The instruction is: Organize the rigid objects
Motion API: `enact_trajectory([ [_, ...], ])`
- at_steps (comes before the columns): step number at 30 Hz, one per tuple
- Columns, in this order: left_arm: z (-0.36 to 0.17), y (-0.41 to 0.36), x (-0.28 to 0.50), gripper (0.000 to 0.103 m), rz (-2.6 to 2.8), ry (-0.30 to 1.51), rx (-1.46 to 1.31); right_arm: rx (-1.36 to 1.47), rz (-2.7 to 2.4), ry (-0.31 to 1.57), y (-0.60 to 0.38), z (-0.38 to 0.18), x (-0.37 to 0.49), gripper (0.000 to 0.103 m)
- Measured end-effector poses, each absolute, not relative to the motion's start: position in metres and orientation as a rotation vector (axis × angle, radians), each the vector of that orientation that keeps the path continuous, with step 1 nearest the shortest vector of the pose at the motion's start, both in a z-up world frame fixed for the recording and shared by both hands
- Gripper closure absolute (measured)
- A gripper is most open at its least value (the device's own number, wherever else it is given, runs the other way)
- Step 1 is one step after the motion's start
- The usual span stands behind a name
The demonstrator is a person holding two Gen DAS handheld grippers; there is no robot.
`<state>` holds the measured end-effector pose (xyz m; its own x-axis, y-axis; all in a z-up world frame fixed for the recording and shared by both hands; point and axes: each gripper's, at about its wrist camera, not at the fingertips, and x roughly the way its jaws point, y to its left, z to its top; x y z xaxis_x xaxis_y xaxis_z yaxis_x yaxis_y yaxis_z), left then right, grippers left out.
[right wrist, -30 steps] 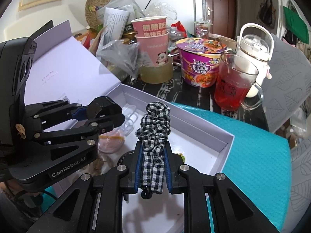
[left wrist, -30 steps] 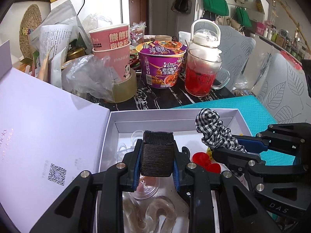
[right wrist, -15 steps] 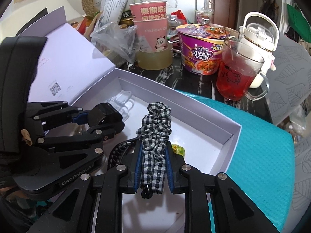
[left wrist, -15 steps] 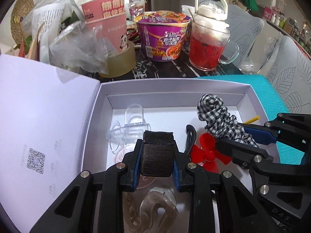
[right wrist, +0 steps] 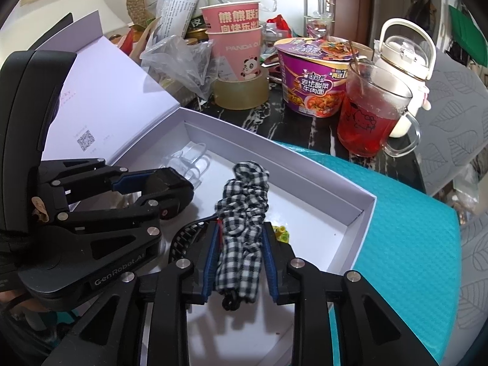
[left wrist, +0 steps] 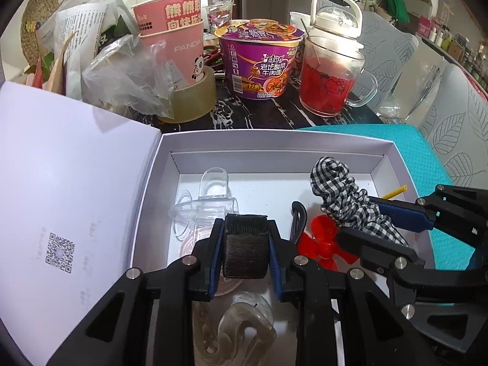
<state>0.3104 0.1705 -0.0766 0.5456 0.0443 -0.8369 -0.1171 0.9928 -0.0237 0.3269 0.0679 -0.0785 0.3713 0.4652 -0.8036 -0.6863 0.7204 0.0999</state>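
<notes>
Home: cluttered table [left wrist: 274, 113], noodle cup [left wrist: 259, 61]

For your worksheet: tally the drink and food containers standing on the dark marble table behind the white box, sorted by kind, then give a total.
Pink paper cups: 2, stacked
Purple instant noodle bowl: 1
Glass mug of red drink: 1
White kettle: 1
Total: 5

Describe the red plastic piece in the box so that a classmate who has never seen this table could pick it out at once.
Find the open white box in front of the cluttered dark table. Inside, look low on its floor, between the left gripper and the checked fabric scrunchie. The red plastic piece has fan-like blades and is the only bright red thing among clear plastic bits.
</notes>
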Motion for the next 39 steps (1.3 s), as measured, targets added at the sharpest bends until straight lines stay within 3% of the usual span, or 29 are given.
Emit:
enact_trajectory([
  [3, -0.076, 0.168, 0.31, 0.077, 0.098, 0.988, -0.071, -0.272, 0.743, 0.925, 0.067, -0.077, 0.326, 0.066],
  [7, -0.075, 0.168, 0.309, 0.072, 0.092, 0.991, -0.085, -0.267, 0.727, 0.923, 0.064, -0.074, 0.327, 0.066],
  [14, -0.07, 0.165, 0.306, 0.044, 0.11, 0.979, -0.085, -0.288, 0.686, 0.884, 0.055, -0.063, 0.325, 0.066],
  [28, -0.048, 0.149, 0.287, 0.043, 0.11, 0.949, -0.084, -0.313, 0.634, 0.864, 0.036, -0.049, 0.31, 0.062],
  [39, 0.003, 0.135, 0.246, 0.043, 0.142, 0.867, -0.056, -0.3, 0.628, 0.797, 0.018, -0.011, 0.273, 0.058],
])
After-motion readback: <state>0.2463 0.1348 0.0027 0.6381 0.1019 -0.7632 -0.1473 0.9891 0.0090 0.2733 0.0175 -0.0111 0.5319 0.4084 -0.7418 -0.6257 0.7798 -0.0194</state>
